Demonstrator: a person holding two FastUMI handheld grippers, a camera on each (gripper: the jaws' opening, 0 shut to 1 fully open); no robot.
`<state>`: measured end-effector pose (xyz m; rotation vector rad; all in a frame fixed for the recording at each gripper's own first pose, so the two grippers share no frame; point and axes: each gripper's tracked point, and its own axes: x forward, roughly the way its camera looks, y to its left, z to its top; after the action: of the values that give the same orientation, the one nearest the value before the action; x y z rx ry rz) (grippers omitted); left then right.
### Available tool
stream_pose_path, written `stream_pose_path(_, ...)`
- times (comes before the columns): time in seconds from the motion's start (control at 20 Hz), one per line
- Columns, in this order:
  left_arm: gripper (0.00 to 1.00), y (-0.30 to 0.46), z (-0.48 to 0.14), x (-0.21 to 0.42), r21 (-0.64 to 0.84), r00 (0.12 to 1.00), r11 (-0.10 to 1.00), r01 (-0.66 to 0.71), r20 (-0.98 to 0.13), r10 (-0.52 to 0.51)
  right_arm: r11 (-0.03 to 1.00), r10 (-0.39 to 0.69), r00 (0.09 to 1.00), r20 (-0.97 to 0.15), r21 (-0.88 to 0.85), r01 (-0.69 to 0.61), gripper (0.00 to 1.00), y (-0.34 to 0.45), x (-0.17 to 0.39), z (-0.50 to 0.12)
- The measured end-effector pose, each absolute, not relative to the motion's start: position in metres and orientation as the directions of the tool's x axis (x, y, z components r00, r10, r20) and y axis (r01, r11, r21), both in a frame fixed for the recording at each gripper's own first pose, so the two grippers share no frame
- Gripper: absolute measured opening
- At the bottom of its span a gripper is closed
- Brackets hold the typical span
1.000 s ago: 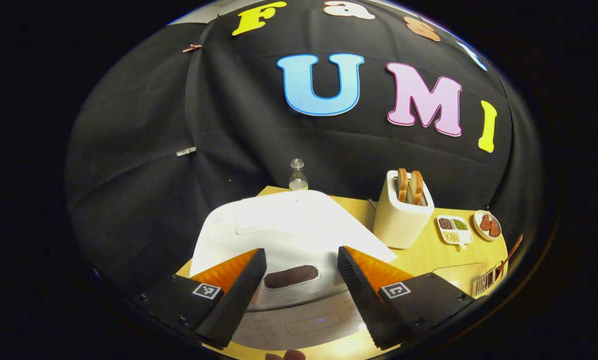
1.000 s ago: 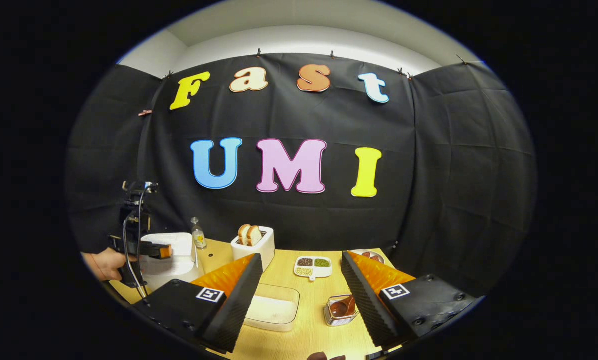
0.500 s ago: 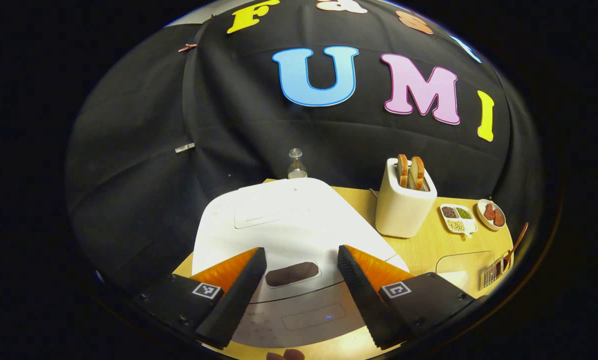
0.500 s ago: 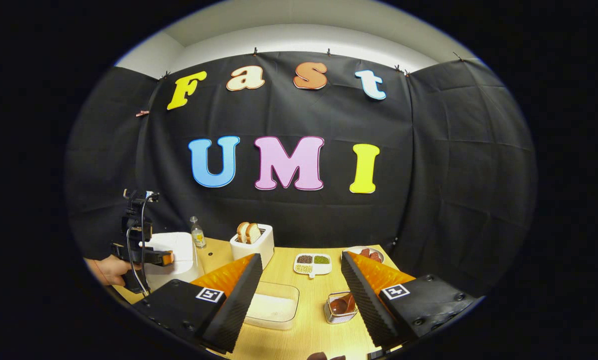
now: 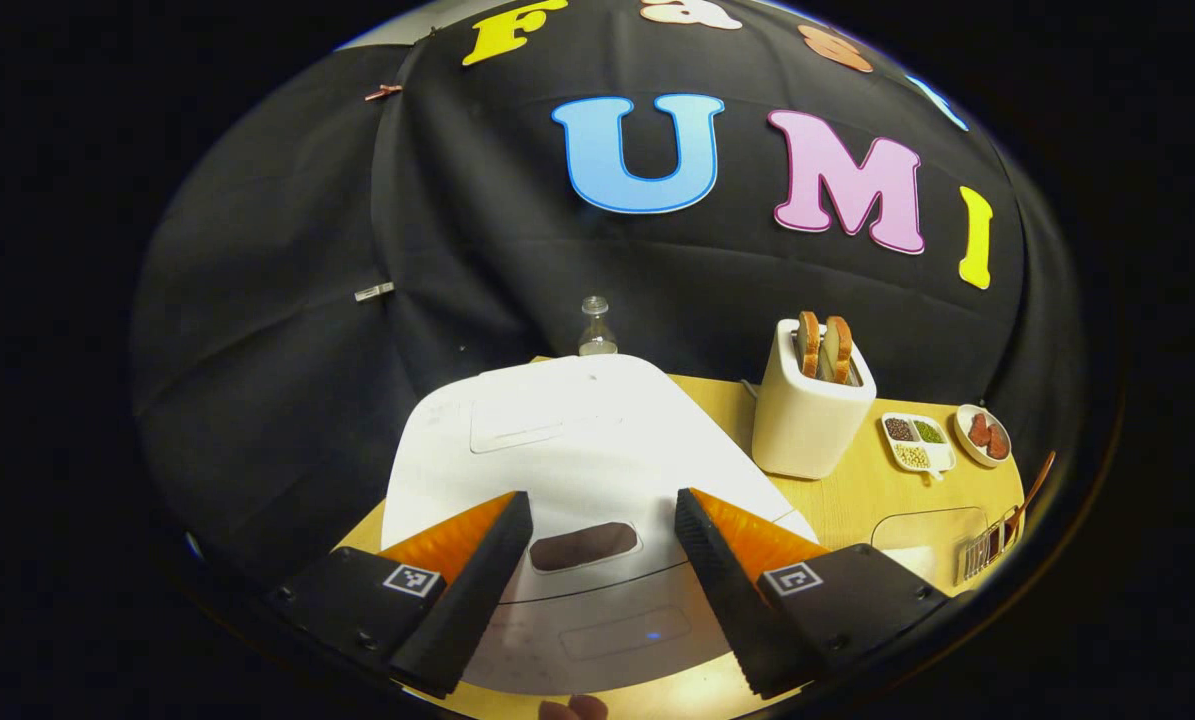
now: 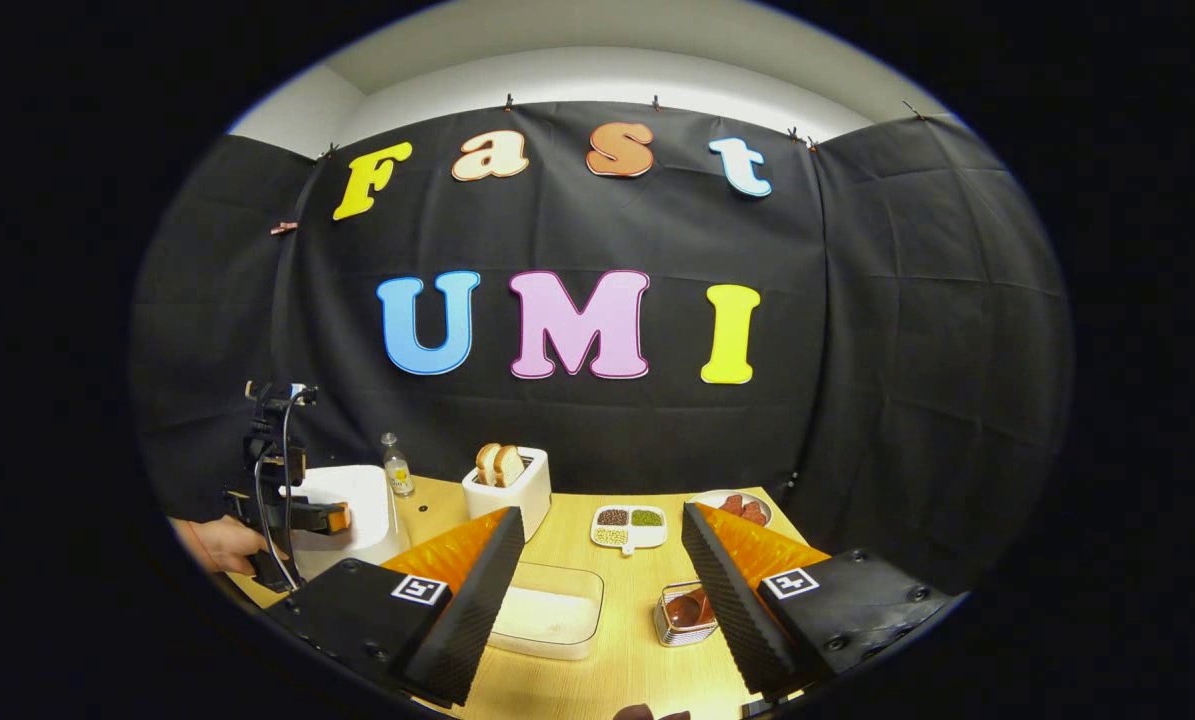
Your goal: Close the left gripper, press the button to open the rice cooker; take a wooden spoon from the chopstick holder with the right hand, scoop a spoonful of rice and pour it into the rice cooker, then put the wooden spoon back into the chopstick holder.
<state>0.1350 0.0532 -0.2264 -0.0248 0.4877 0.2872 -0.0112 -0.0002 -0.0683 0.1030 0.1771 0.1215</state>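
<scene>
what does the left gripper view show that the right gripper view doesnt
Left gripper view: the dark oval button on the white rice cooker's lid, between its own open fingers.

Right gripper view: the left gripper from outside, the hand holding it, and white rice in the clear plastic box.

Both: white rice cooker, white toaster, wire chopstick holder, wooden table.

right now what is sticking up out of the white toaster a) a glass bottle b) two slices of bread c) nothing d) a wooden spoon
b: two browned slices of bread stand upright in the slots of the white toaster in the left gripper view, and the right gripper view shows the same pair on top of it.
</scene>
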Motion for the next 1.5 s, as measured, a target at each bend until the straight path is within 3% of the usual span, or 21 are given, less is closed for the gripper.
stream_pose_path(0.35,0.96,0.053,-0.21,0.131,0.039,0.876,0.966,-0.254,-0.415,0.247,0.986,0.132,0.98,-0.146,0.116,-0.116,0.98,0.002,-0.006,-0.056)
stream_pose_path(0.55,0.96,0.04,-0.175,0.124,0.031,0.92,0.978,-0.207,-0.334,0.205,0.986,0.127,0.982,-0.138,0.122,-0.11,0.98,-0.001,-0.003,-0.052)
stream_pose_path(0.95,0.95,-0.02,-0.074,0.089,0.058,0.996,0.998,0.004,-0.094,0.002,0.993,0.077,0.99,-0.116,0.098,-0.066,0.98,-0.013,0.005,-0.044)
stream_pose_path(1.5,0.95,-0.058,-0.019,0.024,0.05,0.989,0.989,0.138,0.043,-0.14,0.993,0.062,0.994,-0.085,0.102,-0.053,0.98,-0.003,0.012,-0.042)
